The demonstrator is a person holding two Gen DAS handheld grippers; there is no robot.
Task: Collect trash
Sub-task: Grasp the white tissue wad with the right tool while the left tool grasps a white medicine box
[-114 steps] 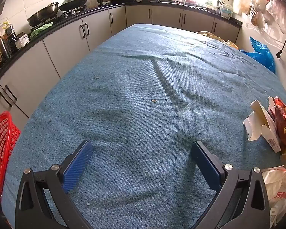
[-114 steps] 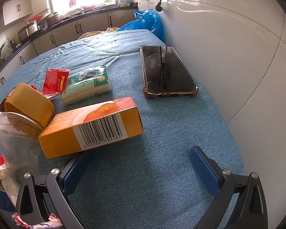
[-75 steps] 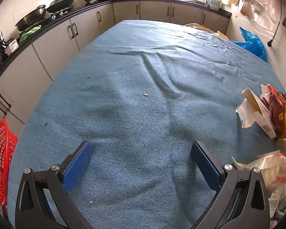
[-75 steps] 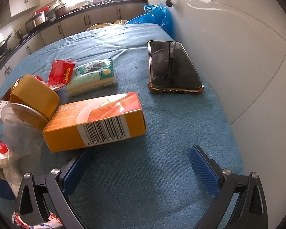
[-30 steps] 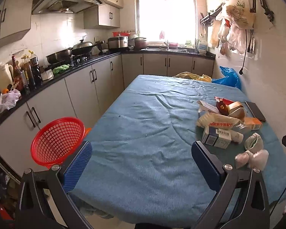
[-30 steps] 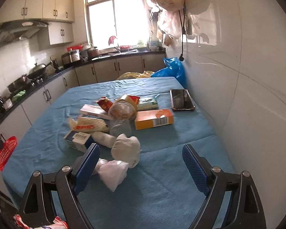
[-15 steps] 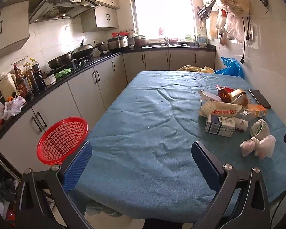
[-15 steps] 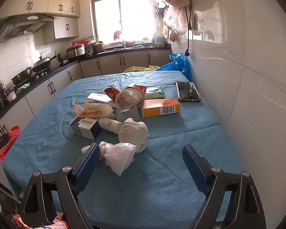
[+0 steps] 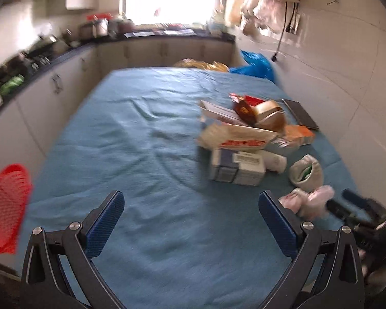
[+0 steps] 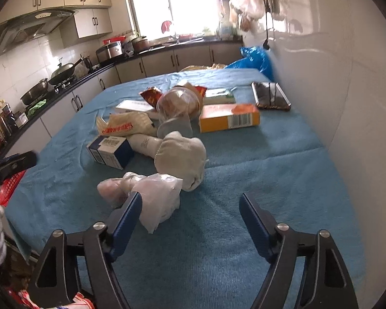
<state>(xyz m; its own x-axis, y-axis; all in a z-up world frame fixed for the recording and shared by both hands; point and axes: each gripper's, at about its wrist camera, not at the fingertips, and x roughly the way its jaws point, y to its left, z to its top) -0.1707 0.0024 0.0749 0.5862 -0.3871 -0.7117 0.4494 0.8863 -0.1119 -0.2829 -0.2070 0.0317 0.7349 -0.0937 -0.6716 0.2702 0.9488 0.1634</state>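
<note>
Grippers left (image 9: 191, 215) and right (image 10: 190, 212) wide, empty; red basket (image 9: 6, 206) motion-blurred, half cut off

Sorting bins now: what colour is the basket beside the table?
Red basket, clearest in left wrist view.

A phone (image 10: 270, 95) lies on the blue tablecloth (image 10: 257, 167) near the wall.

Left gripper (image 9: 191, 207) was open over blue cloth (image 9: 131, 154); trash pile (image 9: 247, 139) at 1 o'clock, red basket (image 9: 6, 206) at 9.
</note>
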